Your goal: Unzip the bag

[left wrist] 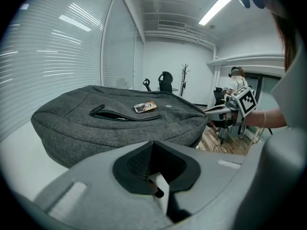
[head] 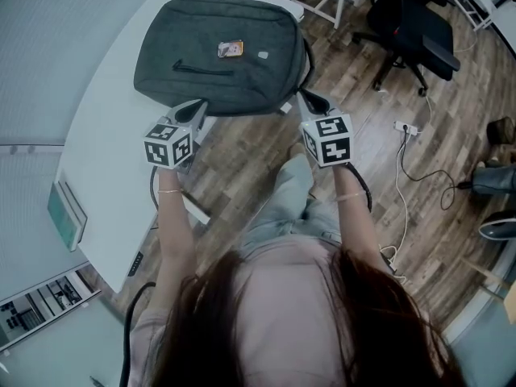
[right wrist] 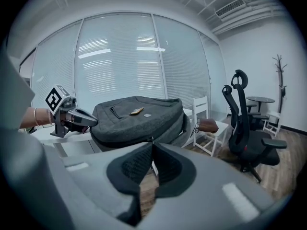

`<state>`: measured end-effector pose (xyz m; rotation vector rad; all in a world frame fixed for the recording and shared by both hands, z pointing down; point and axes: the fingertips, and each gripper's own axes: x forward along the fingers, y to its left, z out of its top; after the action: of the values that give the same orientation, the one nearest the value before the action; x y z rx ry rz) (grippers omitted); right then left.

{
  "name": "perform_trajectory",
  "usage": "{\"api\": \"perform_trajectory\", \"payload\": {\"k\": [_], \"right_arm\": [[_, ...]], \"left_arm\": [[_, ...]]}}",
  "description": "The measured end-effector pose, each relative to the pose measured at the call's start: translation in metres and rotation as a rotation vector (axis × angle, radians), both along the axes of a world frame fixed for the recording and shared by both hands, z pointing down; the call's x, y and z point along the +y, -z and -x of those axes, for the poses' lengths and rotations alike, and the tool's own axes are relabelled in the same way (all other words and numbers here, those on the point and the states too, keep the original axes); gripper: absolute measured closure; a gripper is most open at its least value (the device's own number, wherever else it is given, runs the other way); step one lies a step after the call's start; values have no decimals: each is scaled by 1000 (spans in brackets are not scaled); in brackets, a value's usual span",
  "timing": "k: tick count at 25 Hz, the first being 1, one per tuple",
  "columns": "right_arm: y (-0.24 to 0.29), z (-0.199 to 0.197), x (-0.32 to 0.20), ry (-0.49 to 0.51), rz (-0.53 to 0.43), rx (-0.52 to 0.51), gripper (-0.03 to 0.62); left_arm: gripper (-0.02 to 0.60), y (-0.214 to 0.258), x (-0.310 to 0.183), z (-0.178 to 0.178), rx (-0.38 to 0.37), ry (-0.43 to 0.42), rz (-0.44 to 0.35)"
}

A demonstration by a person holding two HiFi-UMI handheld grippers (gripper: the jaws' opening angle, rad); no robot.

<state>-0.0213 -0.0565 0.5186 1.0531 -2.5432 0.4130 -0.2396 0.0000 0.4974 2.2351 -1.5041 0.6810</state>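
Left gripper (left wrist: 153, 145): jaws drawn together at the tip. A pale strip and a small dark knob show in the slit below the tip, and what they belong to cannot be determined. In the head view the tip lies against the near edge of the bag (head: 218, 51); whether cloth is pinched cannot be determined. Right gripper (right wrist: 152, 140): jaws closed narrow, with the zipper pull (right wrist: 153, 138) showing as a small dark tab at their meeting point on the bag's side seam. From above, this gripper sits at the bag's near right corner, at the table edge. The two grippers flank the bag's near side, well apart from each other. The bag is grey cloth and lies flat on the white table (head: 105, 160), front face up. Its front pocket zipper (head: 201, 68) runs across that face, and a small orange tag (head: 230, 49) lies just beside it. Beyond the table's right edge is wood-plank floor (head: 258, 151), where a black office chair (head: 411, 22) stands. A white chair (right wrist: 211, 128) stands close behind the bag in the right gripper view.
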Motion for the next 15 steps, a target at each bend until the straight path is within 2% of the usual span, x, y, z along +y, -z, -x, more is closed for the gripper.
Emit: {"api": "perform_trajectory", "payload": {"k": [15], "right_arm": [[5, -7, -25, 17, -33, -2, 580]], "left_arm": [[571, 0, -1, -1, -8, 2, -3]]}}
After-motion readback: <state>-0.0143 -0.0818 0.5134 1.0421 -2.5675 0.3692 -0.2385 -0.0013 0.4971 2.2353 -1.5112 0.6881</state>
